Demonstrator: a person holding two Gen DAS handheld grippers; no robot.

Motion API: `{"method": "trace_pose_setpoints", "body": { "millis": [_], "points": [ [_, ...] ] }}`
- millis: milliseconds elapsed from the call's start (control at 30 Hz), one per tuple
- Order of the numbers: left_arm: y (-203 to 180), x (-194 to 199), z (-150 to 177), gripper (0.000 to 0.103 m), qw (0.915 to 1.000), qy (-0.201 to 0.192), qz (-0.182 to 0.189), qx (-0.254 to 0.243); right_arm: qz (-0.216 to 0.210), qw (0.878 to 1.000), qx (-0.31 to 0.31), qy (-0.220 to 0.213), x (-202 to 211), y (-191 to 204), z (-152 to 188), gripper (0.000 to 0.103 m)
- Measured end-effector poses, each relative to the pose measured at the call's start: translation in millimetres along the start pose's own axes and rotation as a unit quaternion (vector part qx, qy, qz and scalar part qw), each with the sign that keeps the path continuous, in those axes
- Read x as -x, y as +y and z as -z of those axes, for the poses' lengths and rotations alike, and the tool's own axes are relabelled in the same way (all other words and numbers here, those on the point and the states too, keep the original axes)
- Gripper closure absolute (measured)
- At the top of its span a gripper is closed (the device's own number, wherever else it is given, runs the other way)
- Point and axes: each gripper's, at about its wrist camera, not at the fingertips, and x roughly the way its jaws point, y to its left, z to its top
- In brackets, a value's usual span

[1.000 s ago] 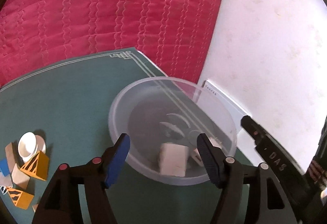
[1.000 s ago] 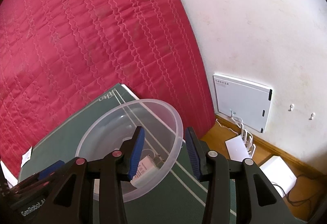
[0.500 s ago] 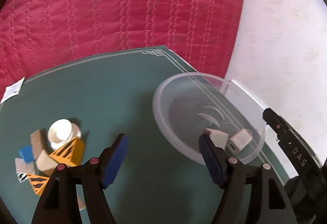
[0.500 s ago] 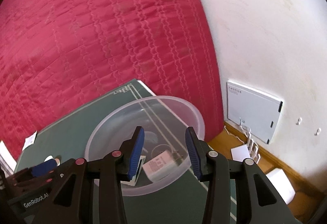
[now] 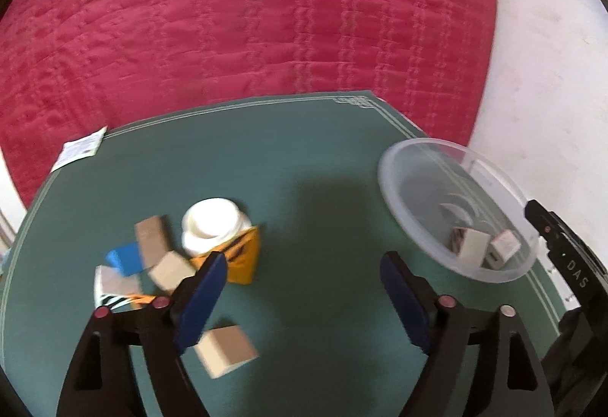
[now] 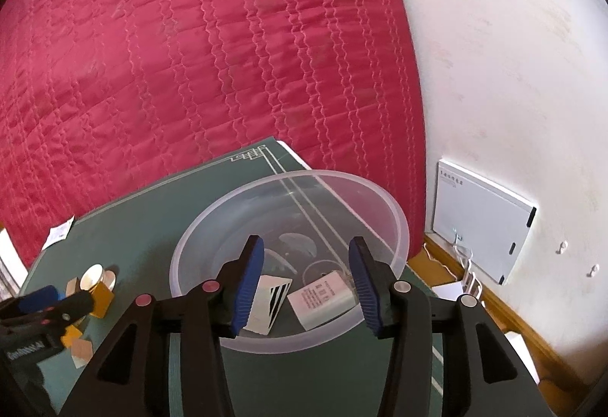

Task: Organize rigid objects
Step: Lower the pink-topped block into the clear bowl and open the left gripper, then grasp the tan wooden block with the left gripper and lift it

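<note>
A clear plastic bowl (image 5: 425, 166) (image 6: 212, 238) sits on the green mat (image 5: 304, 158) at its right corner; a white charger (image 6: 323, 297) and a striped block (image 6: 271, 299) lie inside it. On the mat's left is a pile of wooden blocks (image 5: 157, 253), an orange striped block (image 5: 247, 253), a blue block (image 5: 123, 259) and a white cap (image 5: 212, 223). One loose wooden block (image 5: 226, 350) lies nearer. My left gripper (image 5: 306, 295) hovers over the mat beside the pile, its jaws opening with nothing between them. My right gripper (image 6: 306, 282) hangs over the bowl, jaws opening, empty.
A red quilted bed cover (image 5: 266, 18) lies behind the mat. A paper slip (image 5: 79, 149) rests at the mat's far left edge. A white wall panel (image 6: 482, 223) and cables stand by the wall at right, above a wooden floor.
My left gripper has swung left from above the bowl toward the block pile and spread wider. The right gripper shifted slightly over the bowl and widened a little.
</note>
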Motion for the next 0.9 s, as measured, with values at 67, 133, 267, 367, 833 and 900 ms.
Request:
{"method": "trace_pose_setpoints", "body": {
  "millis": [67,133,267,367,833,900],
  "points": [
    [11,4,3,0.009,0.9999,-0.004,-0.013,0.005,-0.001,1.000,0.004,0.000,0,3,1,0.053],
    [25,8,8,0.008,0.9994,-0.009,-0.031,0.012,-0.001,1.000,0.008,0.001,-1,5,1,0.048],
    [56,11,16,0.007,0.9974,-0.005,-0.064,0.032,0.000,1.000,0.013,0.000,0,7,2,0.048],
    [79,12,21,0.007,0.9955,-0.001,-0.083,0.047,0.000,1.000,0.017,-0.003,0,9,3,0.048],
    [152,2,43,0.007,0.9891,0.037,-0.131,0.057,0.015,1.000,0.022,0.003,-3,9,1,0.048],
    [160,-2,44,0.007,0.9886,0.043,-0.133,0.057,0.023,0.999,0.025,0.005,-2,11,0,0.048]
  ]
}}
